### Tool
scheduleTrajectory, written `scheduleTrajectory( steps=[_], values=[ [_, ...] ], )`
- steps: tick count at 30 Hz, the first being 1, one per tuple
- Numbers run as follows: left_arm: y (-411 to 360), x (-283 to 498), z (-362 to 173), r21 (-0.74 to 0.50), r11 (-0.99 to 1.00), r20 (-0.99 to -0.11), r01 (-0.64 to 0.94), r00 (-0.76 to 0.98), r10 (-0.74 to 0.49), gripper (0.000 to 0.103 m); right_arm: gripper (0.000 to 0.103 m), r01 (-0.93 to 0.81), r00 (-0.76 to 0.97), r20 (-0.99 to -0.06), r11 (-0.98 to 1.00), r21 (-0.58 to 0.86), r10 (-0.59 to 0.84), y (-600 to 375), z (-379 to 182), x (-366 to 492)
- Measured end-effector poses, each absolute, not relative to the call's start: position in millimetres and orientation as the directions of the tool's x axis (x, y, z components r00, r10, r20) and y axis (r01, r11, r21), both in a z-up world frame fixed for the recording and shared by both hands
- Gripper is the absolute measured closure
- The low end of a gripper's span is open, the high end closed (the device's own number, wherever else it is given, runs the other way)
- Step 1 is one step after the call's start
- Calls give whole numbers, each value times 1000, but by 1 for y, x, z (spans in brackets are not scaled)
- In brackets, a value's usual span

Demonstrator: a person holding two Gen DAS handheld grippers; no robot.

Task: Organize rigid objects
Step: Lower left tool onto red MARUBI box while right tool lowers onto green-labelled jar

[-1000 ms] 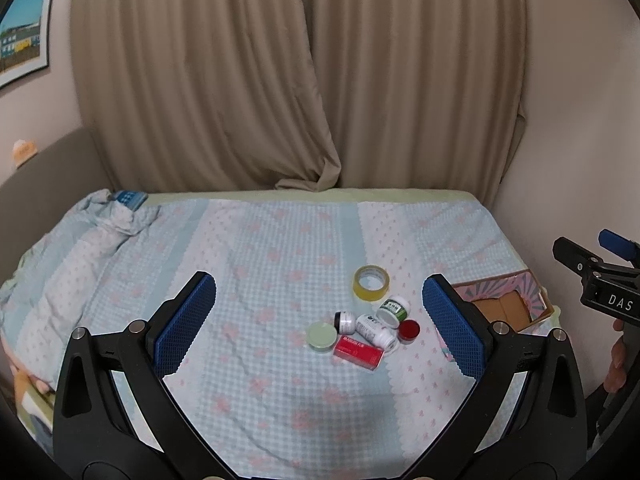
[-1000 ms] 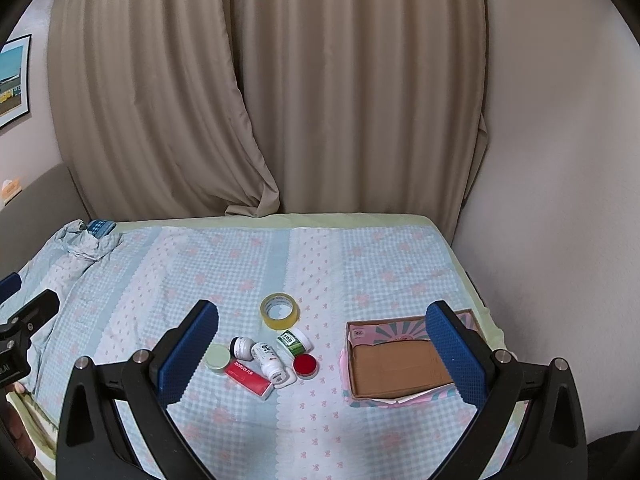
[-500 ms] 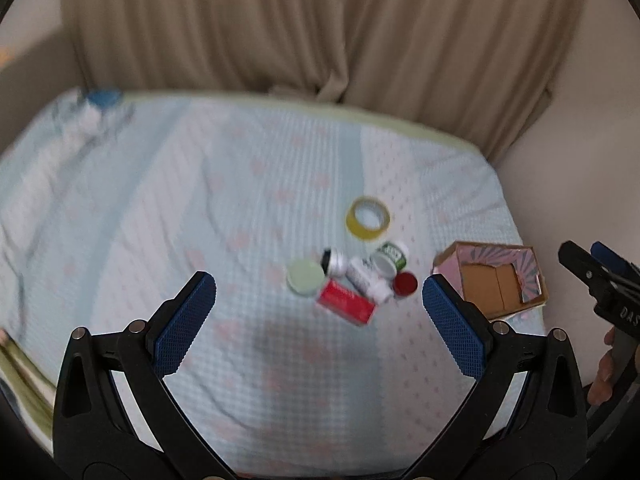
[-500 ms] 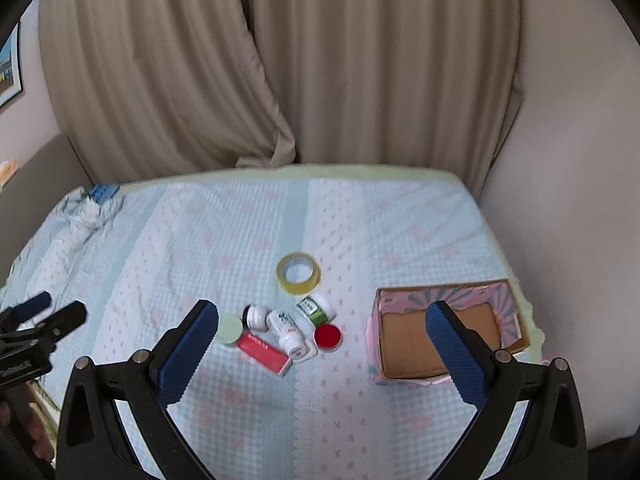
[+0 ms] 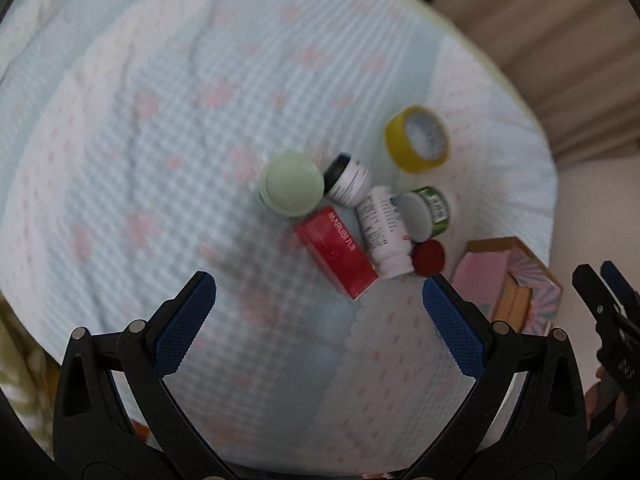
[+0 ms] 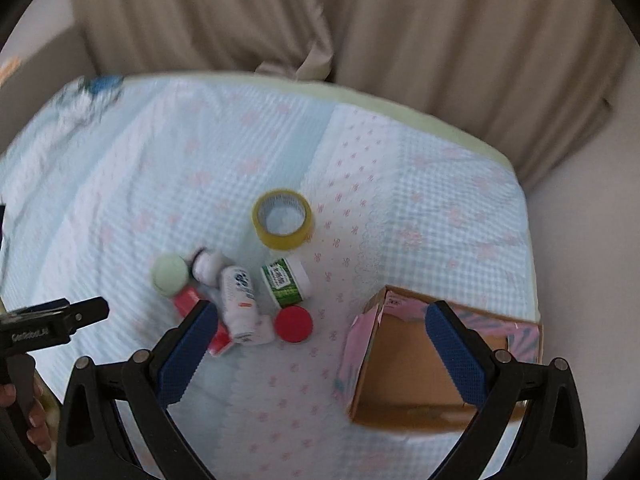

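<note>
A cluster of small items lies on the checked bedspread point(image 5: 160, 140): a pale green lidded jar point(image 5: 291, 189), a black-capped white bottle point(image 5: 347, 179), a white pill bottle point(image 5: 385, 232), a green-labelled jar point(image 5: 426, 212), a red box point(image 5: 335, 257), a red cap point(image 5: 429, 257) and a yellow tape roll point(image 5: 418, 138). My left gripper point(image 5: 319, 312) hovers open just short of the red box, holding nothing. My right gripper point(image 6: 322, 344) is open beside the red cap point(image 6: 293, 323), between the pile and an open pink cardboard box point(image 6: 420, 364).
Beige curtains point(image 6: 360, 20) hang behind the bed, whose right edge point(image 6: 532, 264) meets a wall. Crumpled bedding point(image 6: 72, 96) lies at the far left. A person's hand point(image 6: 36, 420) holds the left tool.
Both grippers have dropped and tilted down toward the bed. The item cluster and the box now fill much more of each view. Nothing has been taken hold of.
</note>
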State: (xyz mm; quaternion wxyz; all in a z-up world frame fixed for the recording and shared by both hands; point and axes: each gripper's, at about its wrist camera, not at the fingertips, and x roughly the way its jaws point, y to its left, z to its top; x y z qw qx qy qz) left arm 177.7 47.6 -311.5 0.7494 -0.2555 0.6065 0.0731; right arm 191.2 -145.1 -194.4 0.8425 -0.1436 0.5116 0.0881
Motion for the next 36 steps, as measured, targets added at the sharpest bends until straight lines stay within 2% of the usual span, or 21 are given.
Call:
scheduleTrajectory(
  steps=[4,11,15,19,23,25,26,28,30,36],
  values=[
    [32,203,-354,-248,837,-967,-487,168,-189,1,0,-353,395,-919,921,-163,-11,-143,-233,222],
    [20,230,-414,-180,791,-981,-584,45,-190,3,11,-448,271,-961,878,-170,-49,-129,-302,259],
    [19,237,-441,-145,757,-981,-638,-9,-195,11,13,-505,233,-969,841,-195,-85,-122,-334,272],
    [18,241,-465,-134,721,-975,-680,-40,-219,13,13,-528,198,-974,825,-203,-113,-119,-358,283],
    [19,246,-496,-137,678,-966,-722,-56,-254,26,13,-536,143,-983,826,-175,-116,-113,-381,293],
    [19,246,-513,-135,649,-958,-748,-68,-278,30,13,-545,114,-991,829,-126,-76,-108,-387,296],
    [19,245,-521,-134,641,-955,-756,-74,-288,36,13,-545,103,-993,832,-101,-53,-106,-388,298],
    [19,247,-529,-133,640,-956,-757,-72,-284,37,13,-555,78,-996,828,-76,-40,-99,-391,301],
    [18,246,-528,-138,651,-957,-746,-68,-281,44,13,-561,72,-996,824,-84,-53,-95,-389,301],
    [14,250,-526,-146,678,-961,-720,-61,-271,53,14,-563,51,-997,822,-81,-63,-103,-390,295]
  ],
)
